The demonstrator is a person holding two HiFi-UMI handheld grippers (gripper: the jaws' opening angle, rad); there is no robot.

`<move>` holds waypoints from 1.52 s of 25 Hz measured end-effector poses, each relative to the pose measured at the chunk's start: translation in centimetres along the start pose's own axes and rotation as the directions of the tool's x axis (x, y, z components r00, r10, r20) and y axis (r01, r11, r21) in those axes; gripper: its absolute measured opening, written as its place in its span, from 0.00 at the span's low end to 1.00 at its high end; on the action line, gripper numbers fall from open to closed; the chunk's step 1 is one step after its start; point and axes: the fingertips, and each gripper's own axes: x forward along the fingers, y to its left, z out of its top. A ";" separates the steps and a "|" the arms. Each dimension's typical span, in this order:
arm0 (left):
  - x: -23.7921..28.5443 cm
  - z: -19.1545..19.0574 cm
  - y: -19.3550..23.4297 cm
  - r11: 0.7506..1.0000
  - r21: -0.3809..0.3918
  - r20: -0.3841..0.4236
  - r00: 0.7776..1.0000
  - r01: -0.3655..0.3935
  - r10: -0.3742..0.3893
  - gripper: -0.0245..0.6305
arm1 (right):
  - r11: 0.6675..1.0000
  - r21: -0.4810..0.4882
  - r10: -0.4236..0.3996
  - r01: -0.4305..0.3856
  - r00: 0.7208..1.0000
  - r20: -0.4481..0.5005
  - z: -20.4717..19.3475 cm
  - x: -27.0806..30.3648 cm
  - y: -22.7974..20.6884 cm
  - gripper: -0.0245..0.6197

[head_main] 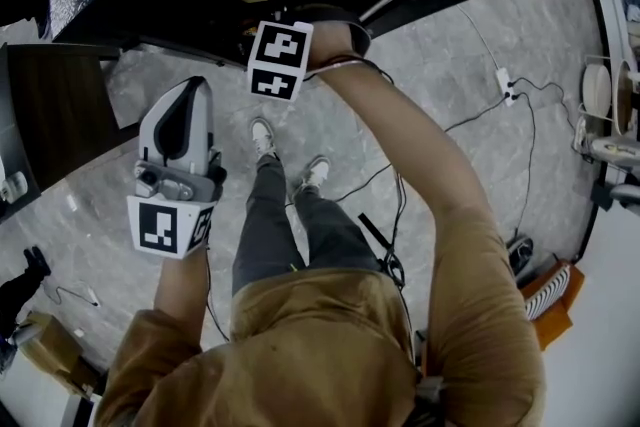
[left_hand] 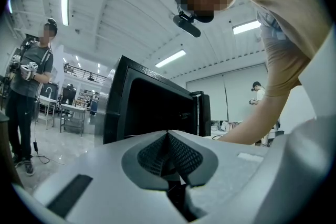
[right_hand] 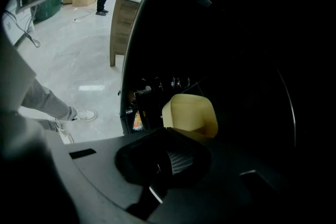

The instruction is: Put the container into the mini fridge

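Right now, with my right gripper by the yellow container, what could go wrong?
1. The right gripper has its jaws together at the container's near edge. I cannot tell whether they pinch it, so it might slip or tip if moved.
2. Cables cross the floor near the person's shoes, a possible trip when stepping back.
3. The mini fridge is dark inside, so clearance is hard to judge.

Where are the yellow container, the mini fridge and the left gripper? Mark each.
yellow container (right_hand: 190, 115): right gripper view, its front wall.
mini fridge (left_hand: 113, 107): left gripper view, its outer side wall.
left gripper (head_main: 192, 87): head view, its closed fingertips.
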 end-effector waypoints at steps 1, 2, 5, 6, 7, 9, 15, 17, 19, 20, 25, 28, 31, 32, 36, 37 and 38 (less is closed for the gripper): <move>-0.1 0.2 -0.1 1.000 0.001 0.002 1.000 -0.001 0.001 0.04 | 1.000 0.005 0.001 -0.001 1.000 0.001 -0.1 -0.4 0.1 0.04; -0.1 0.4 -0.3 1.000 0.003 0.004 1.000 -0.002 0.002 0.04 | 1.000 0.010 0.001 -0.001 1.000 0.002 -0.3 -0.7 0.1 0.04; -0.3 1.0 -0.7 1.000 0.004 0.009 1.000 -0.003 0.003 0.04 | 1.000 0.031 -0.001 0.001 1.000 0.007 -0.4 -2.0 0.1 0.04; -0.4 1.4 -0.9 1.000 0.003 0.012 1.000 -0.004 0.004 0.04 | 0.999 0.038 -0.001 0.000 1.000 0.009 -0.4 -2.6 0.2 0.04; -0.5 1.8 -1.0 1.000 0.002 0.015 1.000 -0.004 0.004 0.04 | 0.999 0.043 0.000 -0.001 1.000 0.011 -0.3 -3.1 0.3 0.04; -0.7 2.6 -1.5 1.000 0.005 0.021 1.000 -0.003 0.003 0.04 | 0.999 0.049 0.002 -0.003 1.000 0.017 -0.1 -4.3 0.5 0.04; -1.1 4.9 -2.4 1.000 0.028 0.040 0.999 0.001 -0.002 0.04 | 0.998 0.060 -0.006 0.004 0.999 0.045 0.6 -7.3 0.6 0.04; -1.5 5.5 -2.6 1.000 0.030 0.047 0.999 -0.003 0.002 0.04 | 0.998 0.069 -0.006 0.002 0.998 0.056 0.9 -8.4 0.8 0.04; -2.0 6.1 -2.8 0.999 0.032 0.052 0.999 -0.007 0.005 0.04 | 0.996 0.090 -0.005 -0.002 0.997 0.071 1.4 -9.4 1.2 0.04; -2.2 6.4 -3.0 0.999 0.033 0.054 0.999 -0.008 0.006 0.04 | 0.995 0.103 -0.003 -0.005 0.997 0.079 1.6 -9.9 1.3 0.04; -3.0 8.3 -3.7 0.999 0.044 0.063 0.998 -0.013 0.010 0.04 | 0.993 0.114 -0.001 -0.013 0.992 0.125 3.5 -12.6 2.0 0.04; -3.8 9.5 -3.9 0.998 0.053 0.067 0.998 -0.018 0.014 0.04 | 0.992 0.129 -0.005 -0.016 0.987 0.158 4.6 -14.6 2.2 0.04; -4.8 10.5 -3.9 0.998 0.059 0.072 0.997 -0.023 0.019 0.04 | 0.987 0.163 -0.014 -0.018 0.982 0.191 5.5 -16.7 2.2 0.04; -5.0 10.8 -3.9 0.998 0.062 0.073 0.997 -0.025 0.020 0.04 | 0.985 0.173 -0.017 -0.018 0.979 0.202 5.7 -17.4 2.1 0.04; -6.2 12.0 -4.1 0.997 0.068 0.077 0.997 -0.033 0.027 0.04 | 0.979 0.204 -0.036 -0.017 0.966 0.256 6.7 -20.5 1.7 0.04; -6.5 12.2 -4.1 0.997 0.069 0.078 0.997 -0.035 0.030 0.04 | 0.978 0.209 -0.042 -0.015 0.963 0.268 7.0 -21.3 1.6 0.04; -6.8 12.5 -4.1 0.997 0.069 0.079 0.996 -0.038 0.032 0.04 | 0.977 0.215 -0.048 -0.014 0.959 0.279 7.2 -22.1 1.4 0.04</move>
